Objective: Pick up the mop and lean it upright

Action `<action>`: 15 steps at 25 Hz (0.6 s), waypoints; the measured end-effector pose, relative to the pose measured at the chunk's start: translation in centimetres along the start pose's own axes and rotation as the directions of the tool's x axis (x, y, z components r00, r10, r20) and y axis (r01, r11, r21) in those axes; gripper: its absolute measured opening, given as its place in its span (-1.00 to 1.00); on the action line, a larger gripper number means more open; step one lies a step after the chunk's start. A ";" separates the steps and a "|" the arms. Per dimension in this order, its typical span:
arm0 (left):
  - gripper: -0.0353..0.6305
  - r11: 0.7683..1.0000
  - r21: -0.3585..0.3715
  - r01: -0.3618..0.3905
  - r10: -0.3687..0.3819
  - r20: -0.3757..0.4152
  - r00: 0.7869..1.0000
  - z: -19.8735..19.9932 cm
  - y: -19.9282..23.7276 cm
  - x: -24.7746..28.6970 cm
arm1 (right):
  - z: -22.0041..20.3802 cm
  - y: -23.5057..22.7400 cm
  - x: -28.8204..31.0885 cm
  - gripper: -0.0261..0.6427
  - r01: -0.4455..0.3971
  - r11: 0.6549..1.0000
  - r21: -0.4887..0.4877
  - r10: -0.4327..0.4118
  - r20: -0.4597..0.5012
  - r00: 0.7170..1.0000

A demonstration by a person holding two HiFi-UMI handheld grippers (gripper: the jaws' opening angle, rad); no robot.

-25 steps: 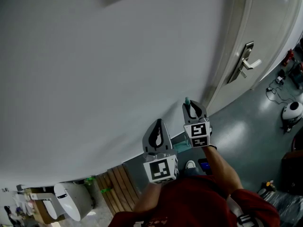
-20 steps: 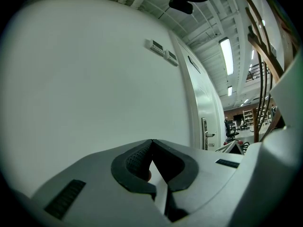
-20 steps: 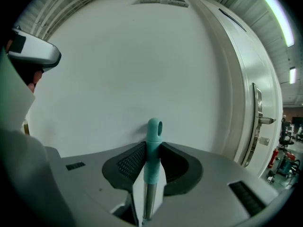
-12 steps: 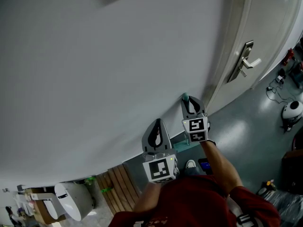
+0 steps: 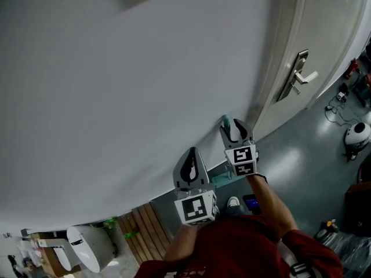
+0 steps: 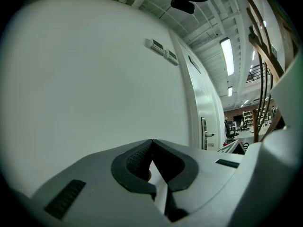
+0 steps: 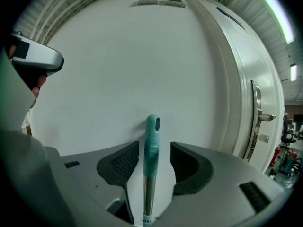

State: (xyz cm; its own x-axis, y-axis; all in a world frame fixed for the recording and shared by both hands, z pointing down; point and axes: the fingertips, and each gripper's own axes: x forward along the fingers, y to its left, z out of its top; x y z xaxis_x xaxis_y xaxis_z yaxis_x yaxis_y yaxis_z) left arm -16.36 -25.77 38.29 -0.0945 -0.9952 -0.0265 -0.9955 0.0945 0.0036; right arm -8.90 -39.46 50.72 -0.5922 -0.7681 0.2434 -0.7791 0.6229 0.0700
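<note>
mop handle (image 7: 152, 141) between just-opened jaws of right gripper (image 5: 234, 126) (tip at wall (image 7: 118, 79))

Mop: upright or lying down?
Upright: the mop handle stands vertical in the right gripper view, teal tip by the wall.

White wall (image 5: 116, 86); white door (image 5: 331, 30), metal lever handle (image 5: 302, 77); grey glossy floor (image 5: 301, 158); wooden slats (image 5: 145, 226).

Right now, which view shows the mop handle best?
Right gripper view: the mop handle stands centred between the right gripper's jaws, which have just been opening, pads clear of it. Head view shows only its teal tip; left gripper view shows none of it.
</note>
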 end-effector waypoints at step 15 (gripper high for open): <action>-0.86 1.000 -0.002 0.031 -0.031 -0.013 0.999 -1.3 -1.0 0.3 | 2.1 0.2 -9.7 -0.31 -0.001 1.000 0.028 -0.001 0.077 0.997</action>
State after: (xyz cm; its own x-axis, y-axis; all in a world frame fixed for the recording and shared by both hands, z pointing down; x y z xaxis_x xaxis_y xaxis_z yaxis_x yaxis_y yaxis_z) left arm -15.35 -26.16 39.59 -0.0636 -0.9979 -0.0134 -0.9980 0.0635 0.0049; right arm -3.73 -32.24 46.39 -0.6054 -0.7780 0.1679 -0.7841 0.6192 0.0424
